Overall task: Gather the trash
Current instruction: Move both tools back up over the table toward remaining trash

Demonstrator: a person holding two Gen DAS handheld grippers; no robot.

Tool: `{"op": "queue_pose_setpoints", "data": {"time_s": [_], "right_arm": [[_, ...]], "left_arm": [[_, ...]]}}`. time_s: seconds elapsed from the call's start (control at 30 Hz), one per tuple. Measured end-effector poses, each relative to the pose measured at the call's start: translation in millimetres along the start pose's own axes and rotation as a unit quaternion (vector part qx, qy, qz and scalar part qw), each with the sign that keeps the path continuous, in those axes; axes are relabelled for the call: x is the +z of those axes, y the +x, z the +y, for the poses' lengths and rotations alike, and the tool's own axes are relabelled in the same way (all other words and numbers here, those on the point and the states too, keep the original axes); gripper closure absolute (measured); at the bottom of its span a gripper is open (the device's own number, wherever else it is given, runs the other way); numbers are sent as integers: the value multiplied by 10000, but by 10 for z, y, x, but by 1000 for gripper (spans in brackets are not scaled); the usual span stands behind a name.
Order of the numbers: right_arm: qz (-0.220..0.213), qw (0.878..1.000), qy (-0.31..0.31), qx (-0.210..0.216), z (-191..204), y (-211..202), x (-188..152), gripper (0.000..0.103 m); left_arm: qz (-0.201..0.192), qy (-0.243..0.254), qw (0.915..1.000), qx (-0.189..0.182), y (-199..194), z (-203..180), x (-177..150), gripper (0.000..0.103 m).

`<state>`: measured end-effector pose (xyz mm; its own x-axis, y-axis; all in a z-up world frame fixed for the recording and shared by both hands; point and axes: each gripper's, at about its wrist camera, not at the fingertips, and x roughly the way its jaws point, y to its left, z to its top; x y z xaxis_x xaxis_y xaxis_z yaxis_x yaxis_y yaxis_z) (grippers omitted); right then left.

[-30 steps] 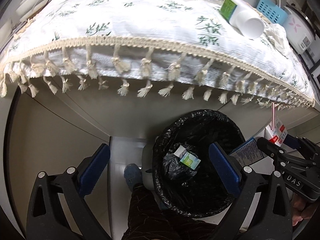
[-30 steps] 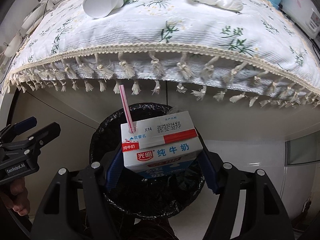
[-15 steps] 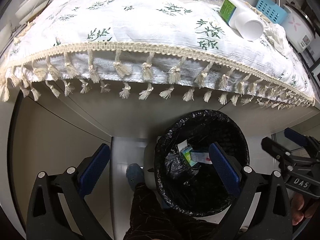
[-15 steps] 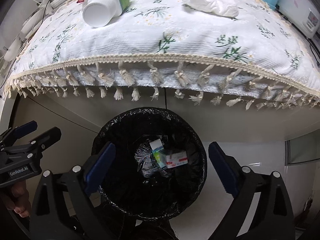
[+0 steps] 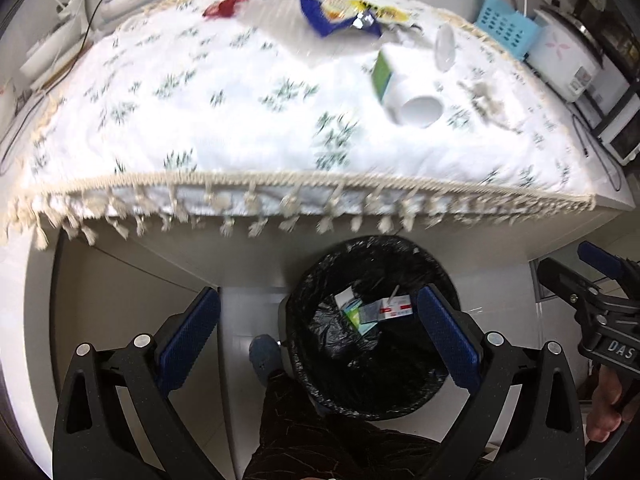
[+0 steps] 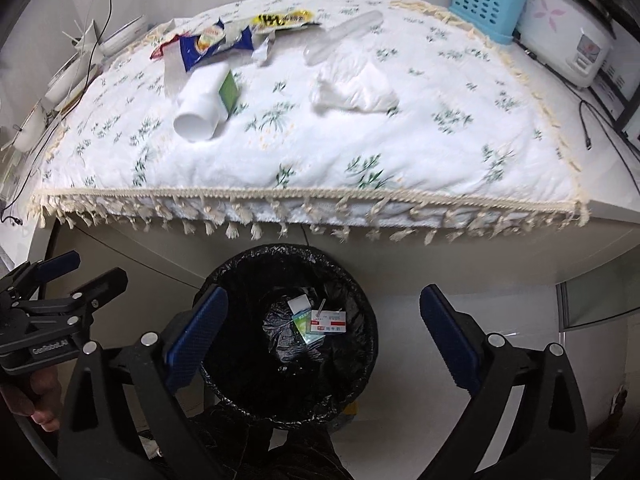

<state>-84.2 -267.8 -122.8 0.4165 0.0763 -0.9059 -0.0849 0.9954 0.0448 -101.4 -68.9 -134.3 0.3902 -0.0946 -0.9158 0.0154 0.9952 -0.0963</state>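
A black-lined trash bin (image 6: 360, 344) (image 5: 304, 344) stands on the floor under the table's front edge. A milk carton (image 6: 329, 322) (image 5: 394, 308) lies at its bottom beside a small green-and-white box (image 6: 301, 316). My right gripper (image 6: 324, 336) hangs open above the bin with nothing between its fingers. My left gripper (image 5: 316, 336) is open and empty too, over the bin's left rim. On the table lie a tipped white bottle (image 6: 206, 106) (image 5: 404, 92), a crumpled tissue (image 6: 354, 88), snack wrappers (image 6: 236, 34) (image 5: 344, 12) and a clear plastic piece (image 6: 344, 38).
The table (image 6: 460, 152) has a white floral cloth with a tasselled fringe hanging over the bin. A blue basket (image 6: 486, 4) and a rice cooker (image 6: 568, 36) stand at the back right. Cables and dishes lie at the left edge. A person's leg (image 5: 320, 432) shows below.
The right gripper opened and the milk carton dropped into the bin. Both grippers then rose, so more of the tabletop shows.
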Motion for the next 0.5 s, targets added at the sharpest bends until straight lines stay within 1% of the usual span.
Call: {"op": "queue_pose_setpoints", "data": {"time_s": [0.3,0.5], "right_arm": [[-394,9992,63,-52,-111,-406,257,10],[-548,9984,97,-106,-159,-529,424,10]], "left_arm": [[-213,29,9997,-101,-373,-60,277,6],[-310,31,9995,-91,-499,-69,440,7]]}}
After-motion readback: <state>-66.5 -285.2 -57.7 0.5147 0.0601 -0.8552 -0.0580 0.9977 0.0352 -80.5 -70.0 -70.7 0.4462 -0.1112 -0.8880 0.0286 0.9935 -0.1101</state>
